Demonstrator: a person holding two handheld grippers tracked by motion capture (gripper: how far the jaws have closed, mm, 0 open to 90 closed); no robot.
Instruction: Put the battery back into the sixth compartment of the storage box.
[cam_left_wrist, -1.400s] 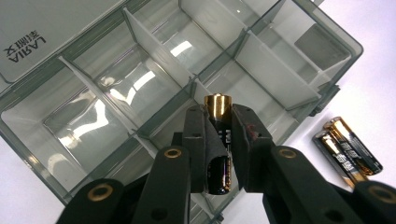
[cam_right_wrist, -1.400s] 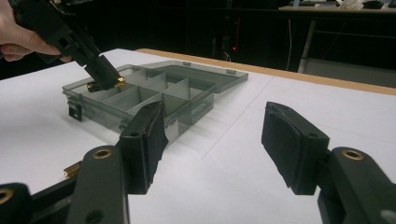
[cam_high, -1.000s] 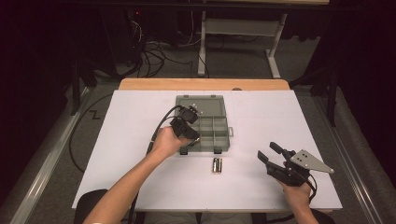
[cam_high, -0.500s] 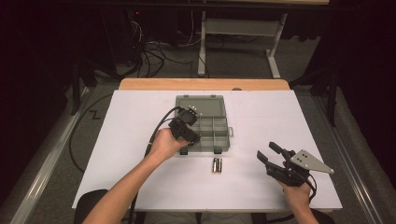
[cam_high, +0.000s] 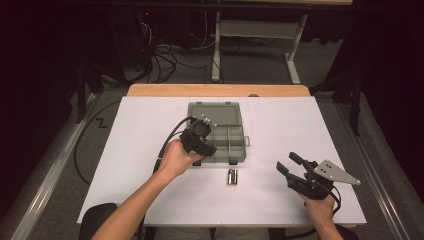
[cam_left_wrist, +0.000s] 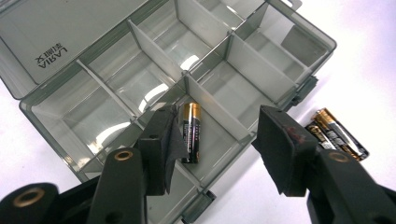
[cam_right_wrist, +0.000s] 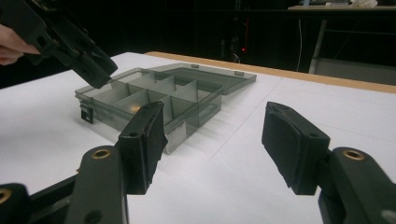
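Smoky grey plastic organiser box (cam_high: 220, 137) sat open mid-table on the white sheet (cam_high: 125, 165), lid laid flat behind it. High view: left gripper (cam_high: 200, 142) overhung the box's near-left corner and hid the compartments beneath; contents could not be made out from there. Left gripper view: one black-and-gold battery (cam_left_wrist: 191, 133) lay in a near compartment, against a divider, partly covered by the left-hand jaw. Other compartments visible there held nothing; lid lettering was cut by the frame edge. Left gripper's jaws had just been opening, now wide, with the battery below them, untouched. Two more batteries (cam_high: 231, 176) lay side by side on the sheet just before the box. Right gripper (cam_high: 295, 170) hung wide, apart, to the right.
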